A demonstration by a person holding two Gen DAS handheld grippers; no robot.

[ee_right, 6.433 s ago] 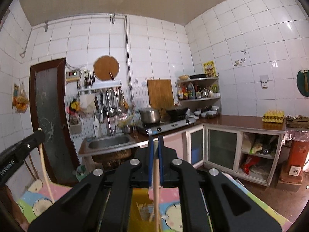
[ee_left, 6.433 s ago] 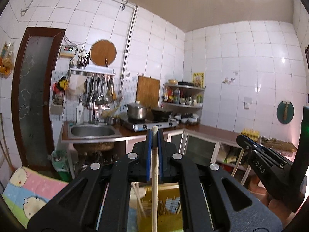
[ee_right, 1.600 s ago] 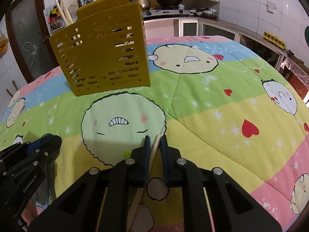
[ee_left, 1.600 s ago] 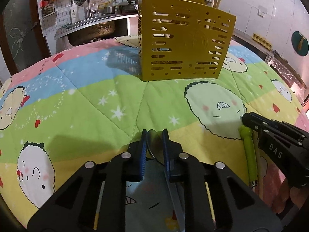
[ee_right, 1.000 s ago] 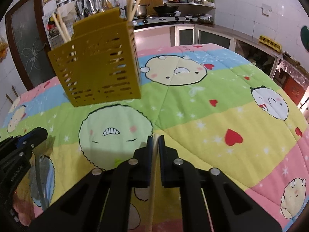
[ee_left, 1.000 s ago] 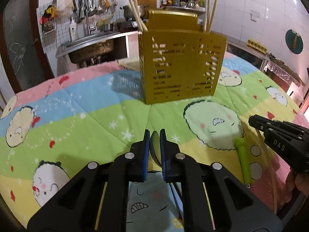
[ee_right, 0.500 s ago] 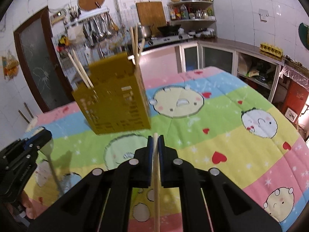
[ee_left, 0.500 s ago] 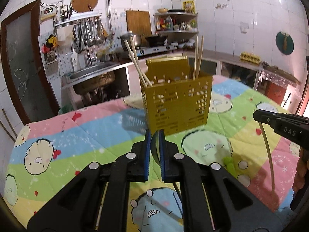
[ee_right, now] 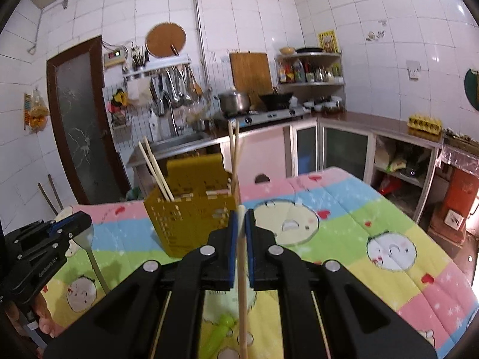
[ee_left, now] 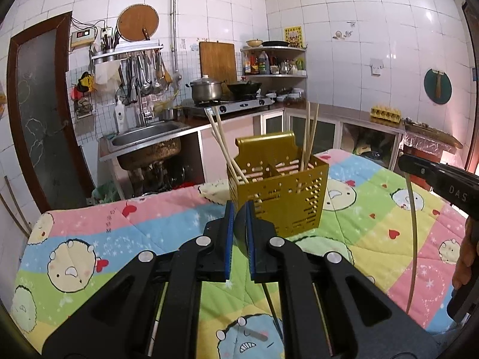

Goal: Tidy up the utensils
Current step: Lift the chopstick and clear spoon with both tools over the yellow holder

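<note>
The left gripper (ee_left: 238, 227) is clamped on a slick metal spoon (ee_right: 89, 246), the right gripper (ee_right: 242, 229) pinching a light, stiff chopstick (ee_right: 242, 284) near its top.

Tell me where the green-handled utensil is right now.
In the right wrist view the green-handled utensil lies on the cartoon quilt, low in the frame just left of the chopstick held by the right tool.

Cartoon quilt (ee_left: 119, 218) over table; behind it sink (ee_left: 146, 133), steel pot (ee_left: 206, 89) on stove, wooden cutting board (ee_right: 251, 70) against tiles.
</note>
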